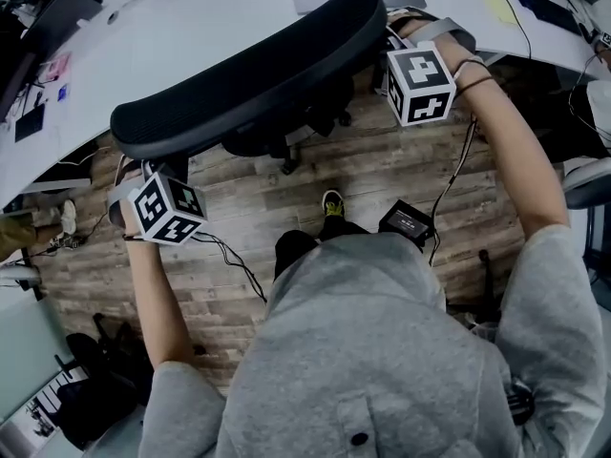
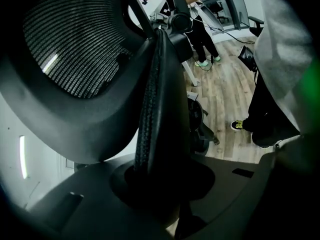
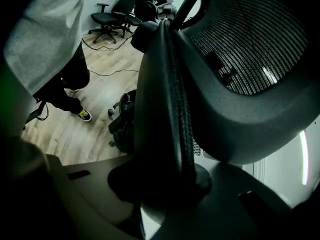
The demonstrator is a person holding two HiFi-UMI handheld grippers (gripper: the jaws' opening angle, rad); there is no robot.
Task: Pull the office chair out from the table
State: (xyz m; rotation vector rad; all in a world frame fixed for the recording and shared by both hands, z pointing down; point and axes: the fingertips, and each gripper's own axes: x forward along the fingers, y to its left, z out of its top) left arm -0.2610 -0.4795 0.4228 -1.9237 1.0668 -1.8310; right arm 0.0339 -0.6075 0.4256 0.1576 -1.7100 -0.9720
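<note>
Inspection from the remote station.

1. Task item: the office chair (image 1: 258,65) stands close against the white table (image 1: 191,17). In the head view the top of its black mesh backrest overlaps the table's curved edge. Its base sits on the wood plank floor (image 1: 382,170).

2. Left gripper (image 1: 153,167): I find it at the left end of the backrest's top edge, with its marker cube facing up. The left gripper view shows both jaws closed onto the backrest's padded rim (image 2: 155,109), which runs up between them. Pads are pressing on the rim, so the grip is confirmed.

3. Right gripper (image 1: 396,51): positioned at the opposite end of the same edge. The right gripper view shows the rim (image 3: 172,99) seated between the jaws and clamped the same way.

4. Operator: both arms are extended forward, one to each end of the backrest. One yellow-trimmed shoe (image 1: 332,203) is on the floor just behind the chair's base.

5. I cannot make out the chair's seat or castors clearly from any view.
</note>
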